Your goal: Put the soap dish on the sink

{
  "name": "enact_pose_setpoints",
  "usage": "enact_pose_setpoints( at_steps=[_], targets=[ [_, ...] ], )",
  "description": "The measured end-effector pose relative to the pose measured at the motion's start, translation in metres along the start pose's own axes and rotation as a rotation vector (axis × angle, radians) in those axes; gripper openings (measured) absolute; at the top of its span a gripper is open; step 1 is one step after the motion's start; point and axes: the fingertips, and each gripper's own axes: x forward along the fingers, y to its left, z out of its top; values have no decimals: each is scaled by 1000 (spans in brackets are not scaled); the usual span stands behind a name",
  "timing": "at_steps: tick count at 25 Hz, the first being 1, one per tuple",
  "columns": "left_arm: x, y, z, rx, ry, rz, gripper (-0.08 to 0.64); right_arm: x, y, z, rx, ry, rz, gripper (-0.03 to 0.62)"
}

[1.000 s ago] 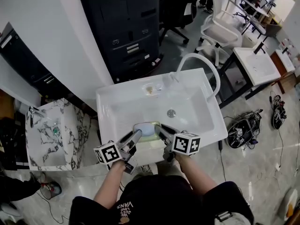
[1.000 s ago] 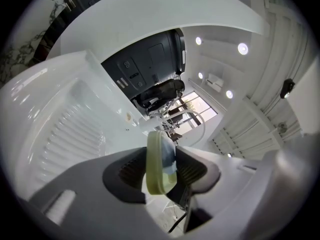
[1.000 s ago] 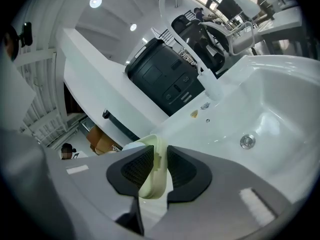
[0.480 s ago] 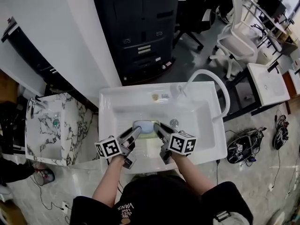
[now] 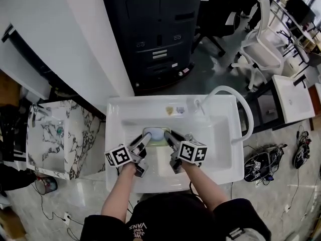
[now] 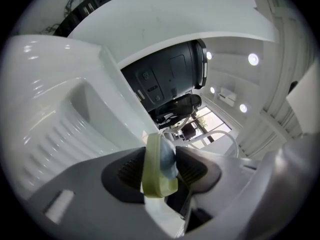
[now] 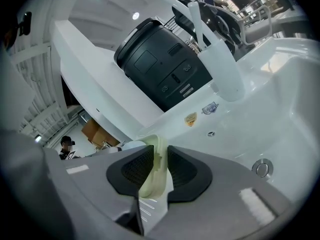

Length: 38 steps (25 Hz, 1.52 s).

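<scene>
carried the soap dish [image 5: 156, 134] off the front rim of the sink [image 5: 114, 134] and inward. now holding it over the middle of the sink's basin, nearer the sink's back ledge. brought the left gripper [image 5: 144, 140] and right gripper [image 5: 169, 136] in with it, so the marker cubes [image 5: 119, 155] sit above the basin rather than at the sink's front rim. closed the gap to the sink's drain [image 5: 188, 136], now just beside the right gripper.

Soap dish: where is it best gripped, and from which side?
Probably the raised rim of the soap dish, one end per gripper, from the person's side. It fits between the pads, as the left gripper and right gripper show; the soap fills the middle.
</scene>
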Motion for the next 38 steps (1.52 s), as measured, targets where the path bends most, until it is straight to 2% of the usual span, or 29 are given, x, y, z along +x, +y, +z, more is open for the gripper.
enact_pose_setpoints(
  at_steps=[8,24,38],
  targets=[
    [20,14,19,-5,-59,35,204,22,-13,13,8,6,-8,69],
    [54,24,50,23,-51,66,212,51,-27,43,2,-1,-21,71],
    [60,52,56,-71,-113,170,227,75,-36,44,-31,63,-52,71]
  ],
)
